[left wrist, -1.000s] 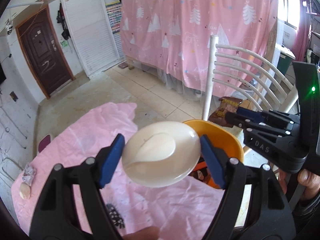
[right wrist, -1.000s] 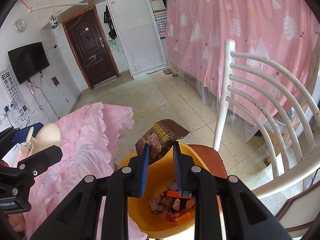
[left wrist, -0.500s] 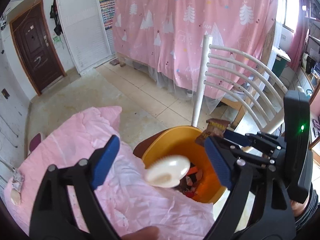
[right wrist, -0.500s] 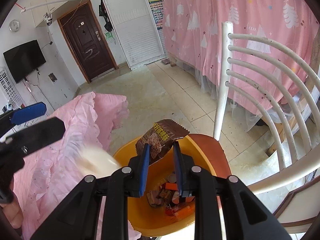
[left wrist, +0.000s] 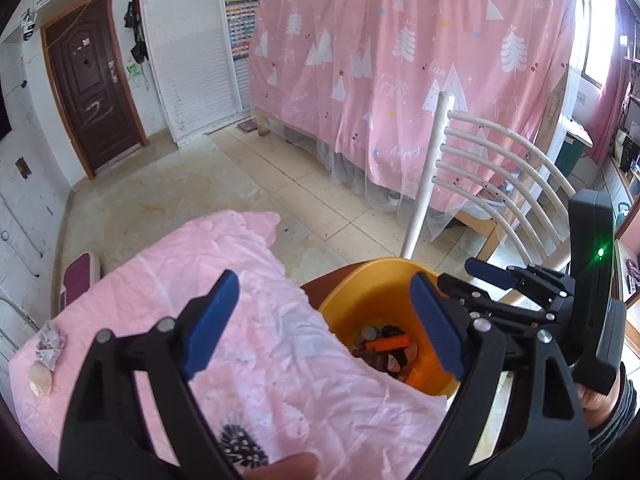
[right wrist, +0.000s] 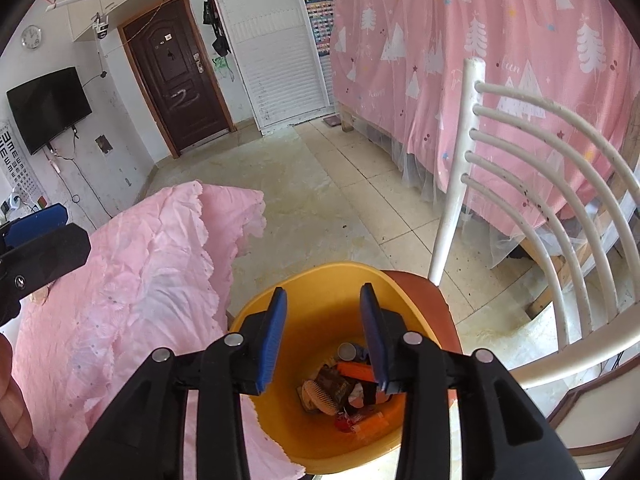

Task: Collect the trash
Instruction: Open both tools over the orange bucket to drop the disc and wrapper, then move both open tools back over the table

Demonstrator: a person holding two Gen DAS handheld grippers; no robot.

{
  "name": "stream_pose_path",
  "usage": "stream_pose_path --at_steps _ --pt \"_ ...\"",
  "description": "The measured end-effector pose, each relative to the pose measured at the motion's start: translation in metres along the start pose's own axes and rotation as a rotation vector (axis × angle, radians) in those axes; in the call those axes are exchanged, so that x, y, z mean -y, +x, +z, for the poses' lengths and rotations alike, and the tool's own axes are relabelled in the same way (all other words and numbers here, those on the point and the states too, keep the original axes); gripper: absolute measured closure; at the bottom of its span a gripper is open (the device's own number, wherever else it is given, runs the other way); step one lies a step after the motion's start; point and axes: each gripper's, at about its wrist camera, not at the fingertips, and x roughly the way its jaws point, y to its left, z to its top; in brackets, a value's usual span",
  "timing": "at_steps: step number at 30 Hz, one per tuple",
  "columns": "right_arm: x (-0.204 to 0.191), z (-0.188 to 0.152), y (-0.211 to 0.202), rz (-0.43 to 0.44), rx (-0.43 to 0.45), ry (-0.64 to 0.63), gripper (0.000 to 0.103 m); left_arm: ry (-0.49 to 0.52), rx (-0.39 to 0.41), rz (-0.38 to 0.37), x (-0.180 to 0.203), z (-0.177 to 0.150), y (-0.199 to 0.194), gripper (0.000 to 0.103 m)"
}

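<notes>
the right gripper (right wrist: 324, 334) hangs over the orange bin (right wrist: 320, 280), its jaws having just been opening, nothing between them. only this view shows the wrappers and small comb (right wrist: 320, 398) in the bin bottom, plus an eye chart (right wrist: 12, 160) whose print is too small to read. the left gripper (left wrist: 320, 320), spread wide and empty, alone shows two scraps (left wrist: 44, 360) on the pink cloth (left wrist: 224, 264).

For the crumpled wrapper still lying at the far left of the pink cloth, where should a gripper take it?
Grip the crumpled wrapper across its raised, bunched middle, coming down from above: it looks to lie loose on the pink cloth, with a pale scrap close beside it to avoid.
</notes>
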Motion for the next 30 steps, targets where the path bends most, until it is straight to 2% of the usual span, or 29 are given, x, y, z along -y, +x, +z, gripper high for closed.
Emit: stream_pose_path --at_steps 9,19,30 --pt "-0.057 0.019 -0.013 0.021 0.033 -0.089 0.074 -0.073 0.046 0.041 -0.052 -0.008 -0.031 0.02" --pt "-0.151 0.041 -0.011 0.074 0.051 -0.222 0.074 -0.193 0.089 0.121 -0.134 -0.031 -0.069 0.02" --pt "-0.255 0.046 0.004 0.132 0.044 -0.354 0.074 -0.326 0.091 0.21 -0.225 -0.071 -0.1 0.02"
